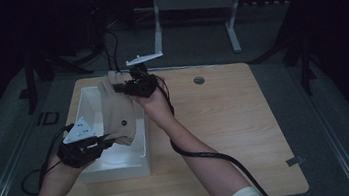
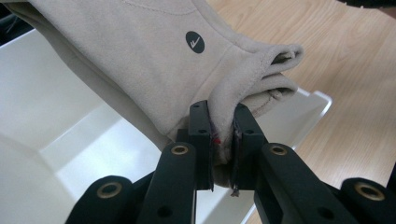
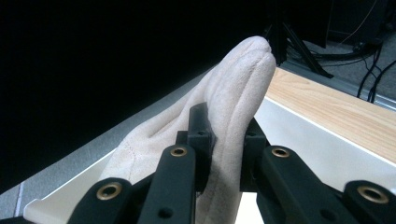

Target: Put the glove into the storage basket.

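- Wooden table (image 1: 226, 122): fills the centre of the high view; the dark room behind it is hard to make out.
- White bin (image 1: 120, 167): sits at the table's left, open side up. Its floor is partly covered by the cloth hanging above it.
- Beige garment (image 1: 118, 112): it hangs stretched over the bin, left of centre in the high view. Its long axis runs from the upper end near frame centre down to the lower left. A small dark round logo (image 2: 195, 42) marks it. What kind of garment it is I cannot tell; most of it is bunched.
- Right gripper (image 1: 133, 85): jaws clamped on the garment's upper end, a fold of cloth rising between them (image 3: 224, 140).
- Left gripper (image 1: 101, 143): jaws pinched tight on the lower hem (image 2: 223, 140), just above the bin's near wall.
- Judgement: with 2 grips along 1 axis, lowering both together should lay the cloth into the bin directly beneath.
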Tool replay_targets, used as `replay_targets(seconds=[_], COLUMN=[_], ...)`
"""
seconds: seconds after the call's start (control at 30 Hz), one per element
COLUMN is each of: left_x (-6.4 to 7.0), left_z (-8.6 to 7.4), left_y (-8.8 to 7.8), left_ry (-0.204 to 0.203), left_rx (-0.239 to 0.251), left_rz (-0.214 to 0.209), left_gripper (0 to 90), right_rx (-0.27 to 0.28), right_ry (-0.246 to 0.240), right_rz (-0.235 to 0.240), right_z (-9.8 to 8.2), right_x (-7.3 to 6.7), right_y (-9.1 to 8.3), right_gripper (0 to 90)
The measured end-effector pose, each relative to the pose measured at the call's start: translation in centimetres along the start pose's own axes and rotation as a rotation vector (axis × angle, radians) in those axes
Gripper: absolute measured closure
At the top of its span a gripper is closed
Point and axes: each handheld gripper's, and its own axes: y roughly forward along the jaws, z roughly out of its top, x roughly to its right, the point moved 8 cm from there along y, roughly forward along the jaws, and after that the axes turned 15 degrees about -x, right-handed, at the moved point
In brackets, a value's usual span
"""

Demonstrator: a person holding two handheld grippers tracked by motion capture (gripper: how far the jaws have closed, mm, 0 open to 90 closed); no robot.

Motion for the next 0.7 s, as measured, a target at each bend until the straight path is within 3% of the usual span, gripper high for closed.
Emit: replay_targets(seconds=[0.33, 0.47, 0.7], left_x=[-0.6, -0.7, -0.3], left_z=[-1.7, -2.5, -3.6], left_y=[1.7, 2.6, 4.5], left_ry=[-0.047, -0.059, -0.09], left_rx=[-0.041, -0.075, -0.096], left_rz=[0.015, 0.055, 0.052], left_gripper=[81.9, 82.0, 81.9], right_rx=[-0.06, -0.092, -0.163], right_ry=[0.009, 0.019, 0.03], right_rz=[-0.002, -0.007, -0.03], right_z=[-0.9, -1.7, -3.0], right_x=[0.3, 0.7, 1.4], right_y=[2.9, 4.3, 6.4], right_gripper=[80.5, 80.5, 80.4])
